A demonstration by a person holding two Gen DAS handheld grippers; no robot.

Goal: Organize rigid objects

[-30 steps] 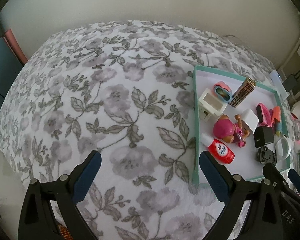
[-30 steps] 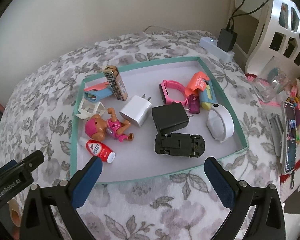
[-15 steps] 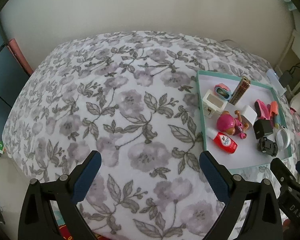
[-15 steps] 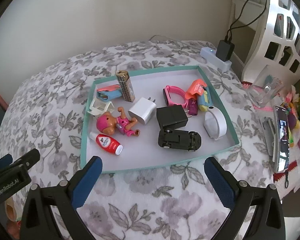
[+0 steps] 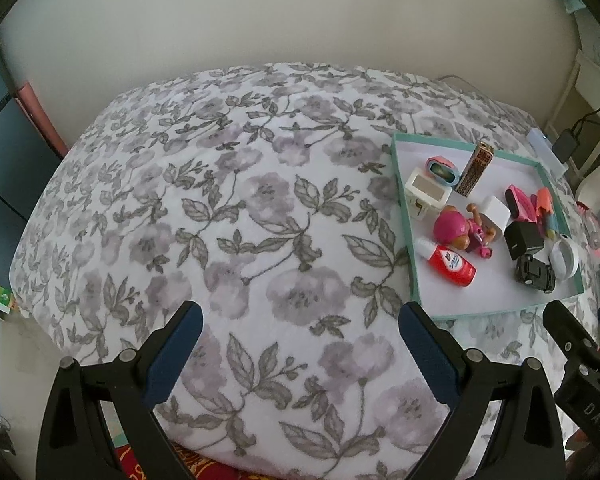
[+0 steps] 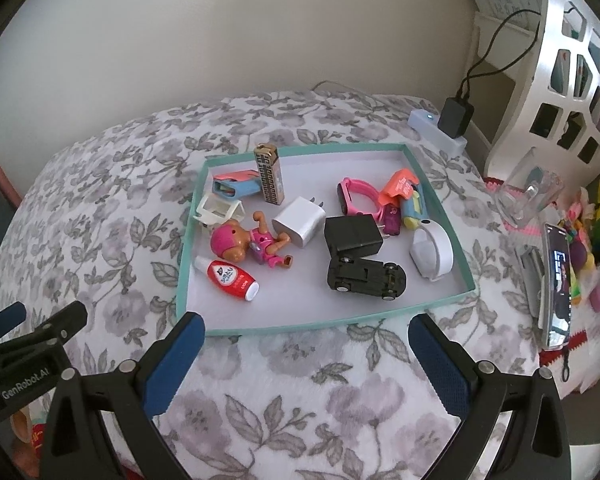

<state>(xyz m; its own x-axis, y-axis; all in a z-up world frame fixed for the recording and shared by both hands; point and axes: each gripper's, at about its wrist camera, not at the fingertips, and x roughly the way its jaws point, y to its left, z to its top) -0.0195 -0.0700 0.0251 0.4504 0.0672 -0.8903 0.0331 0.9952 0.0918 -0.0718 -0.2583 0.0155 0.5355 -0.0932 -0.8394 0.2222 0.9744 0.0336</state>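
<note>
A teal-rimmed tray [image 6: 186,240] [image 5: 404,216] lies on a floral blanket and holds several small objects: a pink-haired doll [image 6: 248,242], a red tube [image 6: 230,280], a white charger [image 6: 300,222], a black charger [image 6: 354,236], a black toy car [image 6: 366,278], a white ring [image 6: 434,254], a patterned lighter [image 6: 269,179] and a pink watch [image 6: 356,196]. My right gripper [image 6: 306,356] is open and empty, above the blanket in front of the tray. My left gripper [image 5: 300,348] is open and empty, over the blanket left of the tray.
The floral blanket [image 5: 220,220] covers the bed up to the wall. A power strip with a black plug [image 6: 448,120] lies behind the tray. A white cut-out headboard [image 6: 572,80], a clear container [image 6: 528,196], a phone [image 6: 558,284] and toys crowd the right.
Both grippers have pulled back and up from the tray, so the tray and blanket look smaller and farther away. Nothing in the tray has moved.
</note>
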